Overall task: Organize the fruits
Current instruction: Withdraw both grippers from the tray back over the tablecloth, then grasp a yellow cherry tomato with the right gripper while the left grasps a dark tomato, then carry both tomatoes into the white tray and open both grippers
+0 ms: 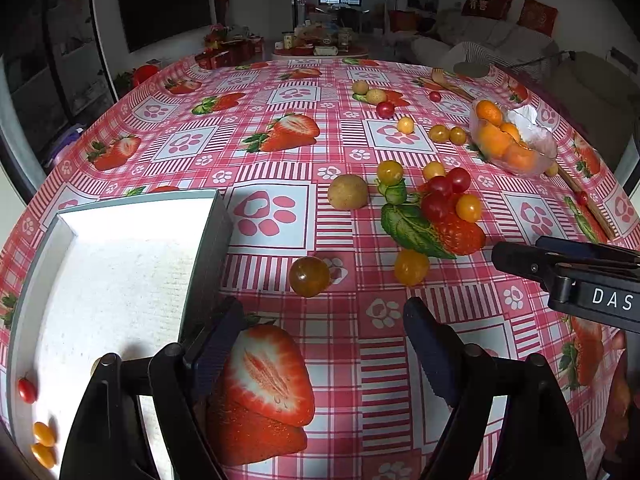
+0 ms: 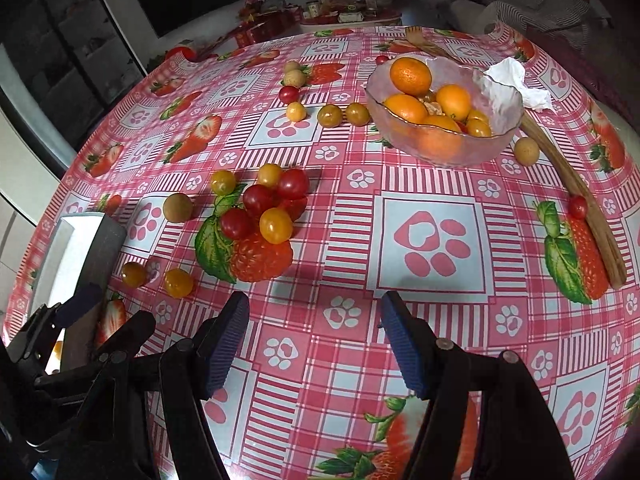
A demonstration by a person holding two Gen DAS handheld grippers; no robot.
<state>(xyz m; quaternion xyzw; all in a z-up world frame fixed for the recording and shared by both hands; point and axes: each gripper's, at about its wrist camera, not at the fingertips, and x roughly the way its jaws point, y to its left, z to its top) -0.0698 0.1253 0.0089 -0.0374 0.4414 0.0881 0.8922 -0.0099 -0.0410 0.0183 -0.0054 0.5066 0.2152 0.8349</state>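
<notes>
Red and yellow cherry tomatoes lie in a cluster [image 1: 448, 196] [image 2: 264, 204] mid-table. A dark yellow tomato [image 1: 309, 275] lies just ahead of my open, empty left gripper [image 1: 324, 340], with another yellow one [image 1: 411, 267] to its right. A white box [image 1: 120, 264] at the left holds a red tomato [image 1: 27, 390] and two yellow ones [image 1: 43, 444]. My left gripper's left finger sits at the box's right wall. My right gripper [image 2: 314, 340] is open and empty over bare cloth. A glass bowl [image 2: 444, 144] holds oranges and small yellow fruits.
A brown round fruit [image 1: 348, 192] lies left of the cluster. More small fruits [image 2: 320, 114] lie farther back. A wooden utensil [image 2: 576, 196] and a red tomato [image 2: 577, 207] lie right of the bowl, which has a tissue [image 2: 516, 84] on its rim. The cloth has printed strawberries.
</notes>
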